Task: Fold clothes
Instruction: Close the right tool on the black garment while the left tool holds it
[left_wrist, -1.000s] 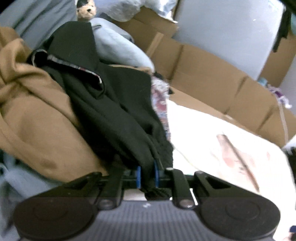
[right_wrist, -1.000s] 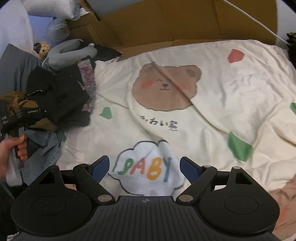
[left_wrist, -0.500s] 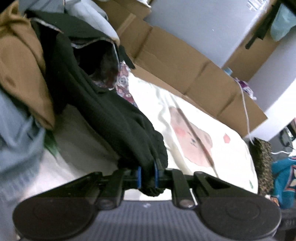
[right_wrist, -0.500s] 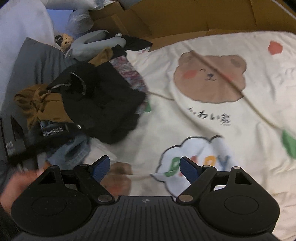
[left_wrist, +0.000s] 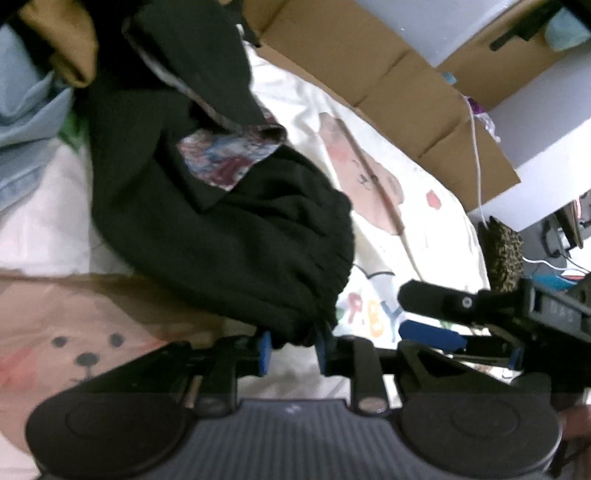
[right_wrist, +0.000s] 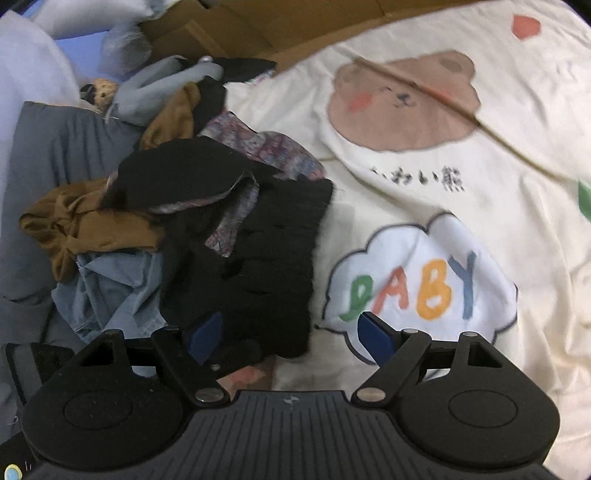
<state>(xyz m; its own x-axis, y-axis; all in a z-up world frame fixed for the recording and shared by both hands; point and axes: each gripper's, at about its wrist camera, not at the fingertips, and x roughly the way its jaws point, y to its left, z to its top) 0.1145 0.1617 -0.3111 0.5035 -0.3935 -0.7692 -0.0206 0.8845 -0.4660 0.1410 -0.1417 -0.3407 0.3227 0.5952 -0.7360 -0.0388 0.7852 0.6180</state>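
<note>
Two grippers worked over one black garment on the bed.
Left wrist view: the left gripper (left_wrist: 291, 349) had its fingers pinched on the black garment's (left_wrist: 221, 236) hem. Right wrist view: the right gripper (right_wrist: 288, 332) stood wide apart beside that garment (right_wrist: 273, 258), above the bear-print bedsheet (right_wrist: 480, 206).
</note>
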